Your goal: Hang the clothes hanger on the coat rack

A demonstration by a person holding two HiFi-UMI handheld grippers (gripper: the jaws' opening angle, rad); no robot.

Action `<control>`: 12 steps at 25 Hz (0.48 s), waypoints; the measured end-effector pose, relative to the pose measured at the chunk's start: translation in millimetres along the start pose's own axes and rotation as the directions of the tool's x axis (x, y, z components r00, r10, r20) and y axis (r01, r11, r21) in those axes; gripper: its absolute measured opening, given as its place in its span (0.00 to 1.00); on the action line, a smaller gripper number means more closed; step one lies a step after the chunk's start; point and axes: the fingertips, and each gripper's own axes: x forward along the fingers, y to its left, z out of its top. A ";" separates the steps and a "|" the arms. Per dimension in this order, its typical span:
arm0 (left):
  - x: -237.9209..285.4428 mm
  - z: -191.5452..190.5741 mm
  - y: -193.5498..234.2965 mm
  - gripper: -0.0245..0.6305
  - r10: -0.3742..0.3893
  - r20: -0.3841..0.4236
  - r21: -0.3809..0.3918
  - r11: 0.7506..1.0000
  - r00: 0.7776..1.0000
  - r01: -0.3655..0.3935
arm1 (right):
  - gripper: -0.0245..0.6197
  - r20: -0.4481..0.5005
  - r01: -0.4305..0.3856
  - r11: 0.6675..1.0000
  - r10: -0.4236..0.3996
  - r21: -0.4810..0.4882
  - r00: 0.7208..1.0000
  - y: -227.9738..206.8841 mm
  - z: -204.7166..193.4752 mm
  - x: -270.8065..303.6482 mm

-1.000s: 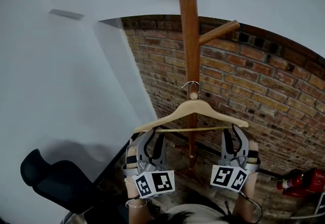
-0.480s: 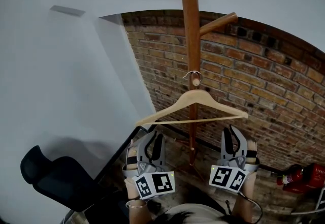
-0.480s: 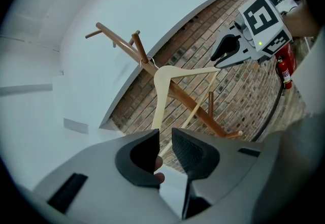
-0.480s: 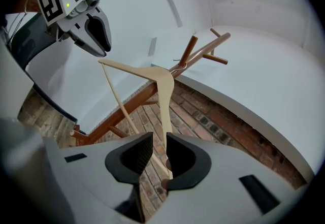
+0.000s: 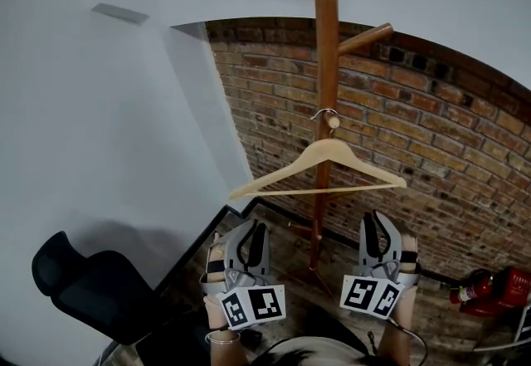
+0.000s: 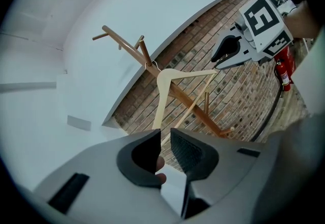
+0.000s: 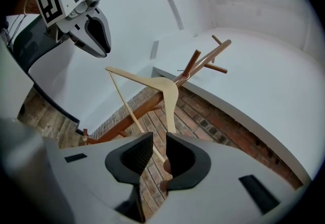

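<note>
A: Position of the clothes hanger?

B: On the coat rack; its wire hook sits at a short peg on the pole, in front of the brick wall; the hook appears to loop over the peg, though it is too small in the head view to confirm contact; the hanger's left end hangs a little lower than its right.

A: Anything touching it?

B: No; both grippers are below it and apart from it; the left gripper is under the left shoulder, the right gripper under the right shoulder.

A: Jaws?

B: Left: jaws have just been closing; a narrow gap remains; nothing sits between them; the hanger and the rack show only beyond the gap. Right: jaws have likewise been closing; a gap remains, slightly wider; nothing clamped; the hanger's crossbar shows past the tips, clear of them.

A: Surroundings?

B: White wall at left, meeting the brick at a corner; dark chair at lower left; red fire extinguisher on the floor at lower right.
</note>
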 end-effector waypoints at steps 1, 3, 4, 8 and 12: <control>-3.1 -1.6 -0.2 0.14 0.000 0.000 -0.003 1.000 1.000 0.000 | 0.19 0.000 0.001 1.000 -0.001 -0.001 1.000 1.4 1.3 -2.9; -8.6 -3.9 -1.8 0.14 -0.001 0.000 -0.007 1.000 1.000 0.001 | 0.18 0.001 0.001 1.000 -0.001 -0.001 1.000 3.8 3.1 -9.1; -11.3 -4.5 -2.8 0.13 -0.002 0.000 -0.008 1.000 1.000 0.002 | 0.18 0.001 0.000 1.000 0.000 0.000 1.000 4.9 3.6 -12.5; -23.4 -5.3 -7.7 0.12 -0.005 0.002 -0.017 1.000 1.000 0.005 | 0.17 -0.003 -0.001 1.000 0.001 0.006 1.000 8.4 3.4 -26.7; -35.9 -6.1 -13.5 0.11 -0.008 0.003 -0.024 1.000 1.000 0.008 | 0.15 -0.005 -0.001 1.000 0.001 0.018 1.000 11.9 2.1 -40.4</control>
